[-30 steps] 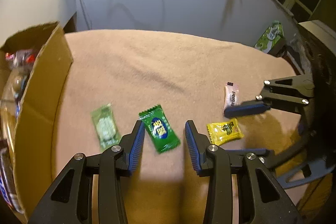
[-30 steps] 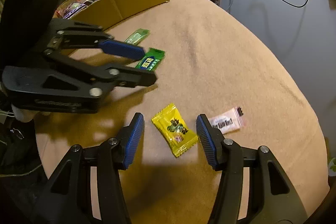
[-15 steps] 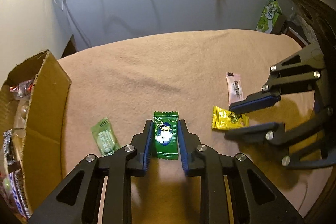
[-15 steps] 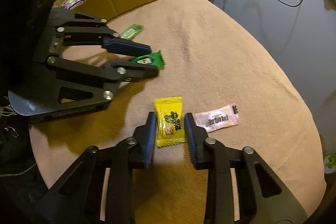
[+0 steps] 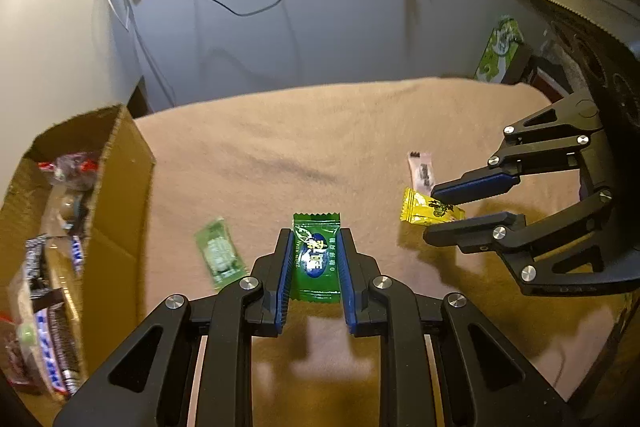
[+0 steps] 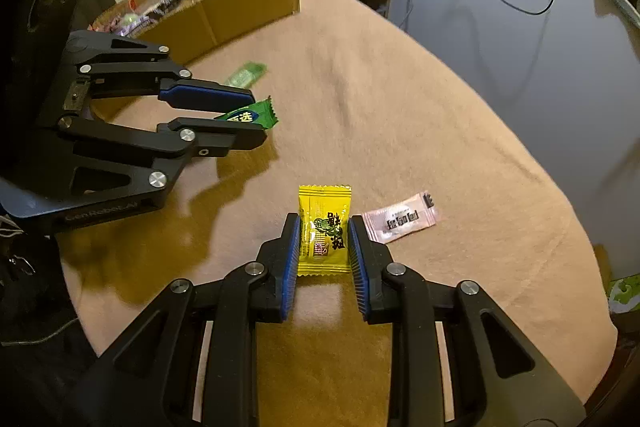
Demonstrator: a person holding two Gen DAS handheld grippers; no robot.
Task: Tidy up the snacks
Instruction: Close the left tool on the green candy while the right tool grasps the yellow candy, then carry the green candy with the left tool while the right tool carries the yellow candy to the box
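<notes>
My left gripper [image 5: 314, 239] is shut on a dark green candy packet [image 5: 316, 261] and holds it a little above the tan cloth. From the right wrist view the same gripper [image 6: 254, 119] has the green packet [image 6: 256, 115] sticking out past its tips. My right gripper [image 6: 324, 225] is shut on a yellow candy packet [image 6: 324, 227] that rests on the cloth. That packet [image 5: 420, 207] also shows in the left wrist view, at the tips of the right gripper [image 5: 430, 215]. A pink packet [image 6: 400, 221] lies just right of the yellow one. A light green packet [image 5: 219, 255] lies near the cardboard box [image 5: 124, 195].
The cardboard box [image 6: 244, 7] at the left holds several wrapped snacks. The tan cloth [image 6: 400, 107] covers a round table whose edge drops off at the far side and right. A green-and-white carton [image 5: 500, 49] stands beyond the table's right edge. A black cable [image 5: 240, 11] lies on the dark surface behind.
Both grippers have closed from open: the left onto the dark green packet, the right onto the yellow one. The left gripper has risen slightly with its packet.
</notes>
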